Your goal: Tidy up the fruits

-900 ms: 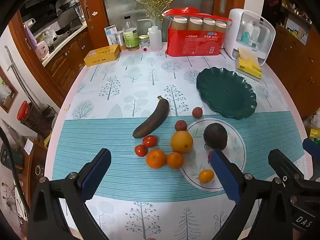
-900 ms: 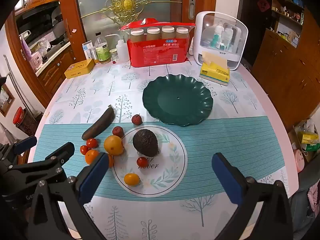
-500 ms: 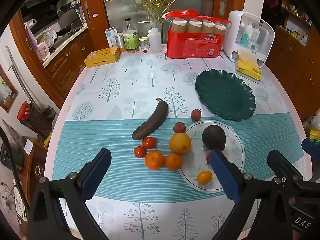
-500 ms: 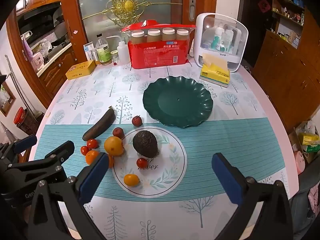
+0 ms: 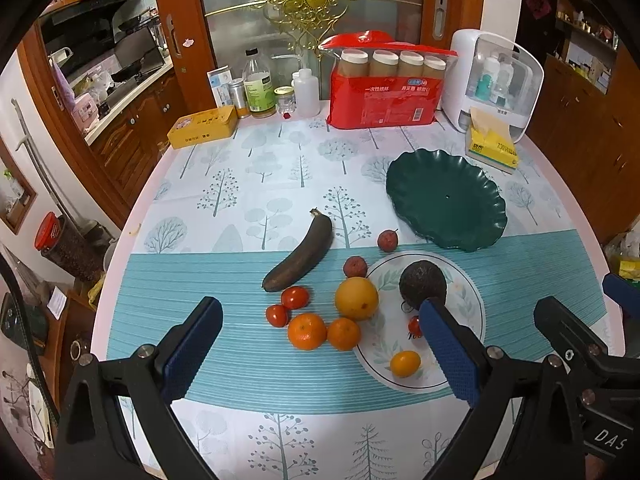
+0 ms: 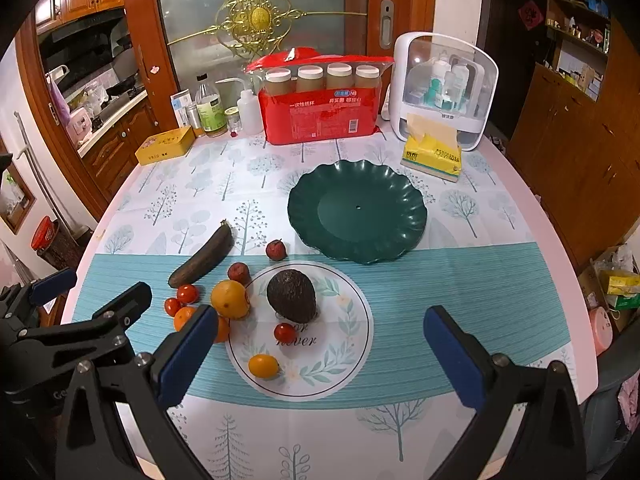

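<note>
Currently I log: blackened banana (image 5: pixel 301 255) at frame centre, long axis diagonal, stem tip toward upper right; avocado (image 6: pixel 292 296) on white plate (image 6: pixel 340 364). Left gripper (image 5: pixel 320 356) and right gripper (image 6: pixel 320 364) both gape, holding nothing.

You have one dark green scalloped plate (image 6: pixel 357 216) at the frame's centre and one white floral plate (image 6: pixel 344 344) below it. Count one avocado (image 6: pixel 292 295), one blackened banana (image 6: pixel 202 259), one large orange (image 6: pixel 230 298), two tangerines (image 5: pixel 307 331) lower centre, two lychees (image 6: pixel 276 249), three cherry tomatoes (image 6: pixel 285 332) and one small yellow kumquat (image 6: pixel 263 365). At the top of the frame you have four lidded jars (image 6: pixel 322 78) behind one red pack (image 6: pixel 320 114), one yellow tin (image 6: pixel 165 151) and one tissue pack (image 6: pixel 432 156).
</note>
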